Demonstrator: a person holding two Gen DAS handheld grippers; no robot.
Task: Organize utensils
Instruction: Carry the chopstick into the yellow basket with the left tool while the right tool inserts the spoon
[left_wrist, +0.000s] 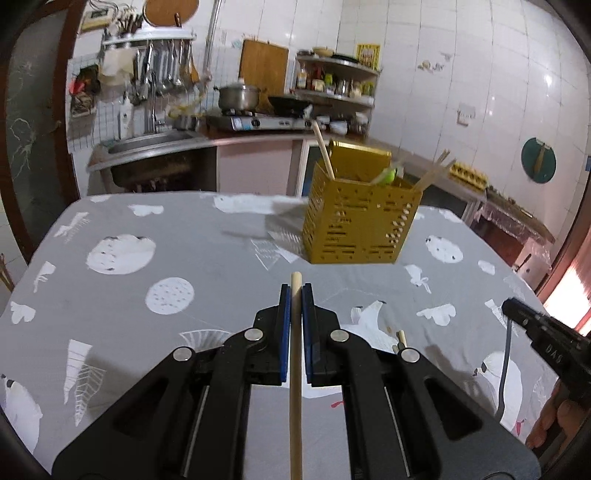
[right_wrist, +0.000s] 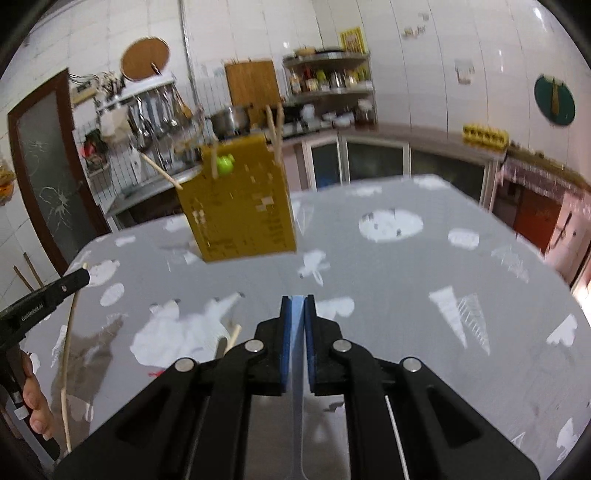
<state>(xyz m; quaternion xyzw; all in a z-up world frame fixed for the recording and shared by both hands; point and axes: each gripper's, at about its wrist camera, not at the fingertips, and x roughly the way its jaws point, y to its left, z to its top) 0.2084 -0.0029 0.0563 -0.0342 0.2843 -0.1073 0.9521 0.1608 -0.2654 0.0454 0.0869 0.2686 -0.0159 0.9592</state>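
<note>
A yellow perforated utensil holder (left_wrist: 356, 218) stands on the grey patterned tablecloth (left_wrist: 155, 258), with chopsticks and a green-ended utensil (left_wrist: 389, 176) sticking out. My left gripper (left_wrist: 296, 291) is shut on a wooden chopstick (left_wrist: 295, 387), held above the cloth, short of the holder. In the right wrist view the holder (right_wrist: 240, 206) is ahead to the left. My right gripper (right_wrist: 297, 301) is shut on a thin pale-blue utensil handle (right_wrist: 296, 369) that runs back between the pads. The left gripper (right_wrist: 79, 276) and its chopstick (right_wrist: 68, 354) show at the left edge.
Loose chopsticks lie on the cloth beside the left gripper (left_wrist: 400, 339), also seen in the right wrist view (right_wrist: 233, 334). The right gripper's body (left_wrist: 546, 336) is at the right edge. Behind the table are a sink (left_wrist: 147, 146), stove (left_wrist: 258, 120) and shelves.
</note>
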